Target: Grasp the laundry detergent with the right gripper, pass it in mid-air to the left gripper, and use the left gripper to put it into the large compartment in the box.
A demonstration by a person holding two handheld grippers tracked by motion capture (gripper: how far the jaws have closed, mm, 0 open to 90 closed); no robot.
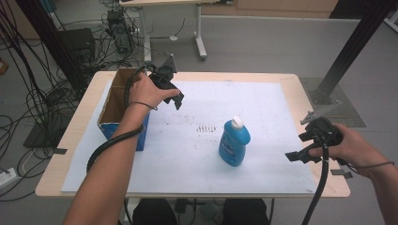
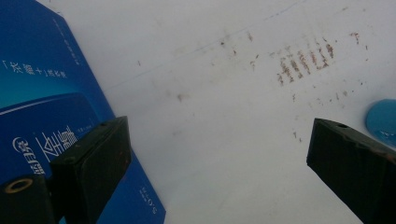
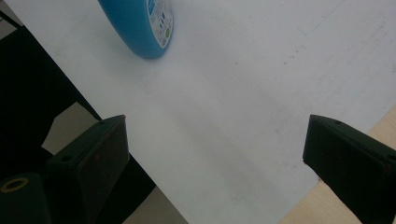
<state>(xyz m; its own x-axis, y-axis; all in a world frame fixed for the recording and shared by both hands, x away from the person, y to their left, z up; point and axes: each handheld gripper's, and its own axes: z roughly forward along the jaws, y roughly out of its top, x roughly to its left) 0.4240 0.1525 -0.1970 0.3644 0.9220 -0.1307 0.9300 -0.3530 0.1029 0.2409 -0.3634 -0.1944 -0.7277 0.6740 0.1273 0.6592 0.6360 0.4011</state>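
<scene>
Bottle between 2 empty hand-held grippers, nearer the right

Bottle position decides everything here. The blue bottle (image 1: 234,142) stands upright on the white sheet of the worktop (image 1: 300,91), its white cap (image 1: 237,122) on top, so its long axis runs vertical. From my right hand-held gripper (image 1: 305,146) it lies to the left, well apart, with bare sheet in between. My left hand-held gripper (image 1: 174,100) hovers beside the open cardboard box (image 1: 123,107), and from there the bottle sits to the right and toward me. I judge the right one slightly nearer, so it suits a sideways approach at the bottle's body. Both hand-held grippers have their jaws spread wide and hold nothing. In the right gripper view the bottle's rounded blue base (image 3: 140,25) shows ahead, above the jaws.
</scene>
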